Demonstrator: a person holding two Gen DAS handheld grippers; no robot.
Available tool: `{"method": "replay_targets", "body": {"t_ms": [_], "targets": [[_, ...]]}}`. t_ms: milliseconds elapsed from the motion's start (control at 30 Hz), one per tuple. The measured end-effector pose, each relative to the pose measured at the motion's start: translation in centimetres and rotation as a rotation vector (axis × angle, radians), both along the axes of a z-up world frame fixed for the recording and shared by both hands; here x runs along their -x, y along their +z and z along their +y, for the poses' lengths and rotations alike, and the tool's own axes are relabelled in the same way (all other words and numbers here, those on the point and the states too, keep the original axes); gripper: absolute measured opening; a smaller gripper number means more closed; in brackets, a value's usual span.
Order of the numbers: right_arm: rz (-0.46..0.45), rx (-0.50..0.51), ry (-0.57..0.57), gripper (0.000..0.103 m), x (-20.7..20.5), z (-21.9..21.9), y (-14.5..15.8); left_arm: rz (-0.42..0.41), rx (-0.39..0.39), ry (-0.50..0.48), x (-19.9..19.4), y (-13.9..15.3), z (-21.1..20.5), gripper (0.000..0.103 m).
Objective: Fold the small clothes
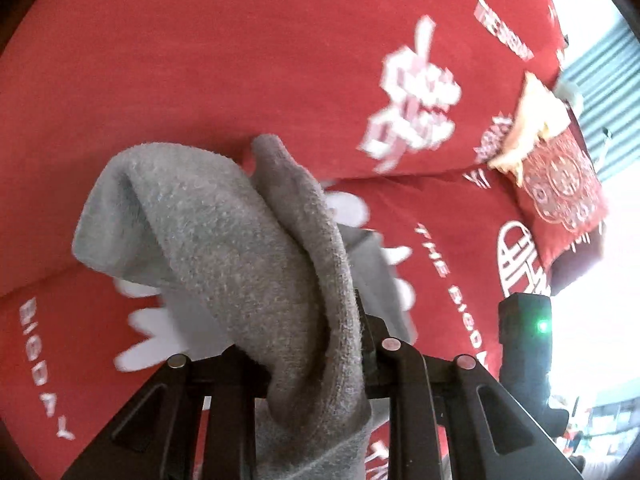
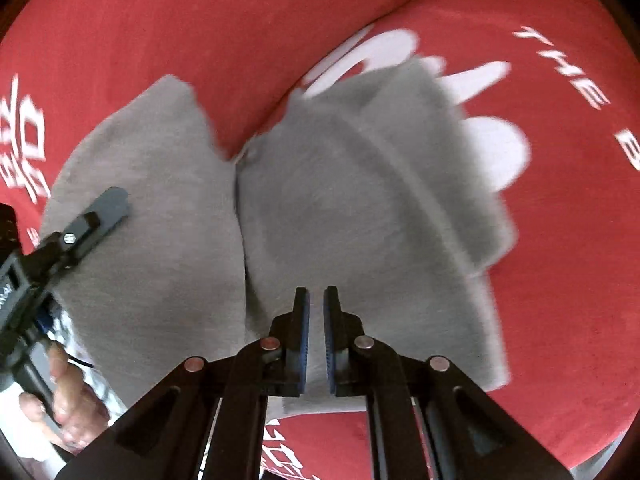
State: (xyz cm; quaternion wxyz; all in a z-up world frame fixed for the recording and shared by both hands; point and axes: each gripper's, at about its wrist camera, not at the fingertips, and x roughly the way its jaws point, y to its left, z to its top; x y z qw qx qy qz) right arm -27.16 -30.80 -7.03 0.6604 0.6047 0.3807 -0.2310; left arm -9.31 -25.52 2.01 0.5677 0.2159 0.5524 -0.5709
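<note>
On the red printed cloth (image 2: 140, 32) we have the grey garment (image 2: 340, 200) partly folded; flattening remains, we judge. Left claw (image 1: 356, 344) is clamped on a lifted fold. Right claw (image 2: 316, 336) hovers over the garment, jaws slightly apart, empty. A patterned maroon cloth (image 1: 560, 184) lies well apart; nothing obstructs.

Daylight is flooding in from the right of the left wrist view, blowing out that edge to white, while the red cloth (image 1: 240, 60) is sitting evenly lit. Motion blur is smearing its white print and the far edge of the gray garment (image 2: 360, 200) in the right wrist view. Fisheye distortion is bending both pictures, with dark vignetting crowding the corners.
</note>
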Motion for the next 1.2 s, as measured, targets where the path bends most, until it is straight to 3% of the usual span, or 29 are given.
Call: {"method": "replay_targets", "body": {"t_ms": [200, 300, 367, 400, 467, 567, 733, 800, 867, 1000, 1100, 1200], "targets": [[-0.065, -0.140, -0.112, 0.012, 4.2, -1.2, -3.7, -0.042, -0.135, -0.083, 5.6, -5.5, -3.6, 0.025], [-0.094, -0.201, -0.140, 0.012, 5.1, -0.9, -5.2, -0.033, -0.184, -0.091, 6.7, -7.0, -4.1, 0.031], [-0.117, -0.216, -0.159, 0.012, 5.6, -0.9, -5.5, -0.047, -0.184, -0.123, 7.4, -6.4, -4.2, 0.036], [-0.123, -0.221, -0.162, 0.012, 5.7, -1.0, -5.6, -0.066, -0.172, -0.145, 7.9, -5.8, -4.3, 0.055], [-0.134, -0.238, -0.170, 0.012, 6.2, -1.1, -5.9, -0.104, -0.096, -0.172, 8.7, -3.7, -4.1, 0.072], [-0.151, -0.262, -0.192, 0.014, 7.1, -2.2, -6.8, -0.107, -0.029, -0.201, 9.4, -1.0, -4.0, 0.072], [-0.310, -0.333, -0.352, 0.019, 9.5, -3.5, -7.4, -0.142, -0.008, -0.064, 5.3, 0.7, -2.1, 0.072], [-0.372, -0.370, -0.415, 0.042, 10.5, -4.1, -8.0, -0.167, -0.039, 0.009, 2.8, 0.3, -0.8, 0.072], [-0.422, -0.399, -0.430, 0.057, 10.7, -4.7, -8.2, -0.185, -0.087, 0.073, -0.2, -0.4, 0.9, 0.072], [-0.500, -0.433, -0.452, 0.063, 11.6, -5.6, -8.8, -0.222, -0.183, 0.155, -3.8, -2.6, 3.2, 0.072], [-0.478, -0.423, -0.426, 0.065, 11.2, -5.8, -8.3, -0.218, -0.254, 0.199, -5.3, -4.5, 4.8, 0.072], [-0.331, -0.376, -0.293, 0.061, 8.7, -6.5, -7.3, -0.204, -0.294, 0.211, -4.8, -5.8, 5.7, 0.072]]}}
